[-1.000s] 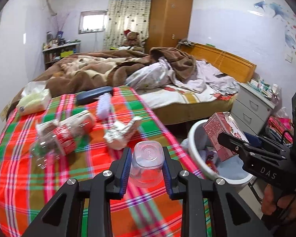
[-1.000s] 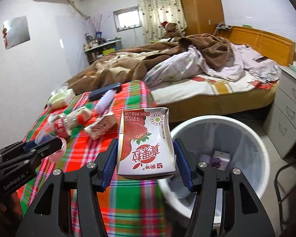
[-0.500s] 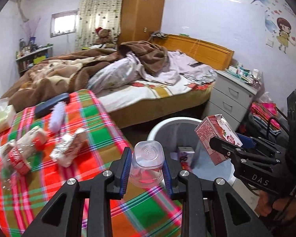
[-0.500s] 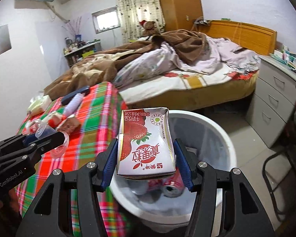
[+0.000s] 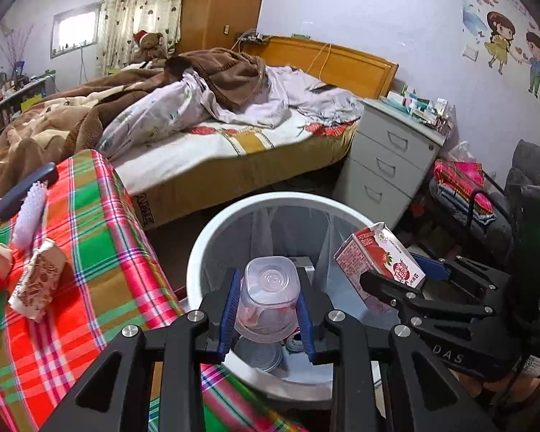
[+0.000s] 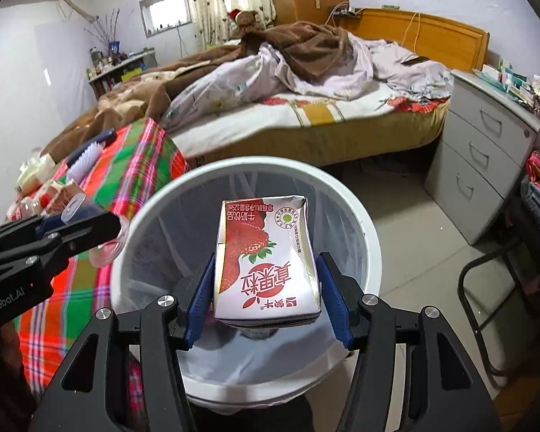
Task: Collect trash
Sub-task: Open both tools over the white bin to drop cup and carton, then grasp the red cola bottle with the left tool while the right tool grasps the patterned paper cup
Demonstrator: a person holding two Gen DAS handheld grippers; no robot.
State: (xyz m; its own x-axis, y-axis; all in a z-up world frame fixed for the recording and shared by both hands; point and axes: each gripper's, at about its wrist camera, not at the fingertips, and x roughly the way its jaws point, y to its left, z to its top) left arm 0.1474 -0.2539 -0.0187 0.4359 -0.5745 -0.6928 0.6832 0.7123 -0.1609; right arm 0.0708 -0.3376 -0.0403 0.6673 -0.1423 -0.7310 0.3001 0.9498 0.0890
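Observation:
My left gripper (image 5: 267,309) is shut on a clear plastic cup (image 5: 268,297), holding it over the mouth of the white trash bin (image 5: 212,230). A red strawberry milk carton (image 6: 266,257) sits squeezed between the blue pads of my right gripper (image 6: 266,302), also above the bin (image 6: 356,201). In the left wrist view the carton (image 5: 379,264) and the right gripper (image 5: 388,286) hang at the bin's right rim. In the right wrist view the left gripper (image 6: 90,226) with the cup (image 6: 108,244) reaches in at the bin's left rim. Cans and wrappers lie at the bin's bottom.
A table under a red and green plaid cloth (image 5: 100,252) stands left of the bin, with wrappers (image 5: 36,284), a white brush (image 5: 28,212) and a dark case on it. A bed (image 5: 234,144) lies behind, a grey drawer unit (image 5: 388,165) to the right.
Both grippers have swung right, off the plaid table and lower, so the cup and the carton now hang over the bin's opening. Neither grip has changed.

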